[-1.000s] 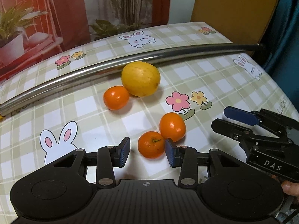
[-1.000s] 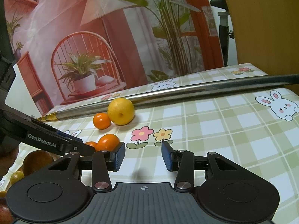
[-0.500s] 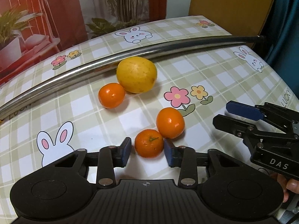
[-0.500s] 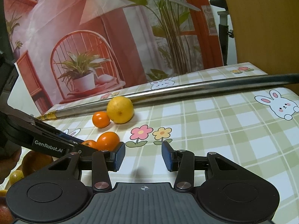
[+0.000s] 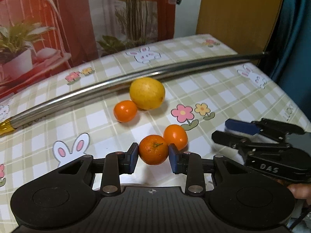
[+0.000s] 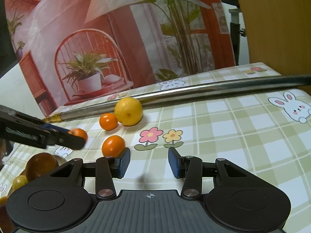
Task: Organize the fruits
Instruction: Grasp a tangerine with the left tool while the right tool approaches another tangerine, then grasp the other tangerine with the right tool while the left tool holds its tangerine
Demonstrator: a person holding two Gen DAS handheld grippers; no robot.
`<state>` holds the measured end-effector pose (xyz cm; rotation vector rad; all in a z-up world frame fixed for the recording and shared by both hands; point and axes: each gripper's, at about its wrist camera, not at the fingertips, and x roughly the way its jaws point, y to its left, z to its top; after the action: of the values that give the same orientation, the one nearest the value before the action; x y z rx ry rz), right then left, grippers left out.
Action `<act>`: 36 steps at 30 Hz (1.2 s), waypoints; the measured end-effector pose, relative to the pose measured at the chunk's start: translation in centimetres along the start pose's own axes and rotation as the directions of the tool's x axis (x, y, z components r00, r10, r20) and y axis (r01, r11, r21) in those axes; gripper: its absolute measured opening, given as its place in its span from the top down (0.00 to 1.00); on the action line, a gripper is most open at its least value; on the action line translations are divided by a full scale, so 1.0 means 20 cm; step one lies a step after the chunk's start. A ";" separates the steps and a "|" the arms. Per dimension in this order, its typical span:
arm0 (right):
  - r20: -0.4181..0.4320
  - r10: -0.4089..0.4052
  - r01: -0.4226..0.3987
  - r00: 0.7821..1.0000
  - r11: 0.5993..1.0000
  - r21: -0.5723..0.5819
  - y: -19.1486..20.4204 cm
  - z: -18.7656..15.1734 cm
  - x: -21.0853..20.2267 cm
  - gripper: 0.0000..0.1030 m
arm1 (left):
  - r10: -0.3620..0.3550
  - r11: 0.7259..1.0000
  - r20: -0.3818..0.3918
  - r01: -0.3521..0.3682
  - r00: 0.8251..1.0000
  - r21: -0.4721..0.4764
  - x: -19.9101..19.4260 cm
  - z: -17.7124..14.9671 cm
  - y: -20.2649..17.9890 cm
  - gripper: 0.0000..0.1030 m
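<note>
the left claw (image 5: 153,157) pinches a small tangerine (image 5: 153,149) across its middle for a secure carry (probably to sort it); the right claw (image 6: 149,162) waits open, empty.

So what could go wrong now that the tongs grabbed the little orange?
The left tongs pinch the small stemmed orange mandarin only at its sides, so the round fruit might slip out and roll. A second small orange mandarin sits right against it, so it could get nudged away. The open right tongs wait close by and might bump into the left ones.
</note>
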<state>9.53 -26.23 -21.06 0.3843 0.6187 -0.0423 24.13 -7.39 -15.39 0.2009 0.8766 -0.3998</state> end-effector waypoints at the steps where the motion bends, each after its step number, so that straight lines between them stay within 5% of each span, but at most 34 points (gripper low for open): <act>1: -0.003 0.008 -0.008 1.000 1.000 -0.005 0.01 0.01 0.01 0.60 | 0.002 1.000 0.012 -0.002 1.000 -0.004 -0.03 -0.01 0.00 0.66; 11: -0.046 0.088 -0.091 0.995 0.994 -0.062 0.19 0.08 0.18 0.60 | 0.044 0.993 0.103 -0.032 0.994 -0.113 -0.33 -0.14 0.08 0.66; 20: -0.118 0.045 -0.051 0.992 0.997 -0.049 0.23 0.07 0.31 0.68 | 0.076 0.976 0.153 -0.042 0.985 -0.215 -0.48 -0.25 0.17 0.66; 36: 0.000 0.113 -0.113 0.994 0.987 0.112 0.08 -0.05 0.07 0.68 | 0.104 0.918 0.170 -0.028 0.980 -0.397 -0.61 -0.53 0.23 0.66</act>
<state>10.35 -24.20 -22.15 0.5281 0.6010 0.0325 11.66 3.37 -12.55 -0.1771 0.7433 -0.1683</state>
